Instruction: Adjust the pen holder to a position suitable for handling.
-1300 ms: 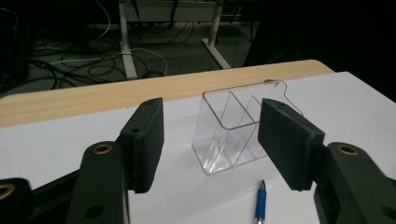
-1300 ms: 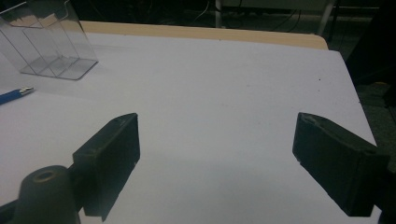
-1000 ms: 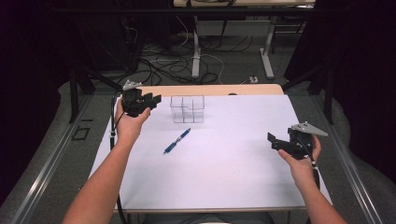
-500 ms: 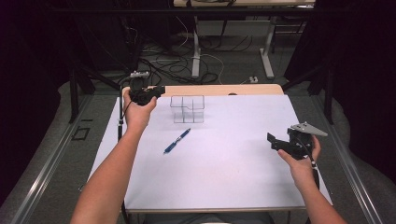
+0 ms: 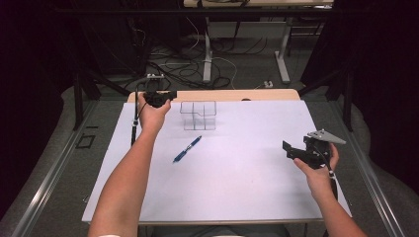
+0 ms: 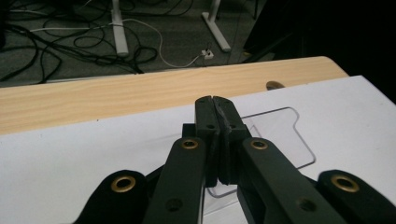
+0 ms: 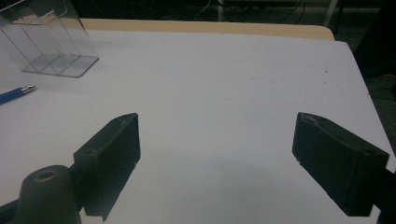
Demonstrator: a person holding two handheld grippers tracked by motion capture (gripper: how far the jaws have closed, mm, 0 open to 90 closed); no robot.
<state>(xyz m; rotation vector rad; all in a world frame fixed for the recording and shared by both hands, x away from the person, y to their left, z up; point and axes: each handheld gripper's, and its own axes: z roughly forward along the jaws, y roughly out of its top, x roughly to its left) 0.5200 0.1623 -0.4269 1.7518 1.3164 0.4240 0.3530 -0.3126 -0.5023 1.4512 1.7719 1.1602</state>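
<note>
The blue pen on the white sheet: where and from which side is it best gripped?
Probably mid-barrel on the blue pen, coming from above with jaws across its width. It lies flat and diagonal, clear of the clear plastic holder, leaving room on both sides.

Both forearms are bare, no sleeves in sight. The left gripper [image 6: 215,100] is matte black, with flat linkage arms pinned by brass-ringed rivets behind its jaws. The right gripper [image 5: 287,149] is black too, topped by a grey three-cornered plate, a thin cable trailing behind.
</note>
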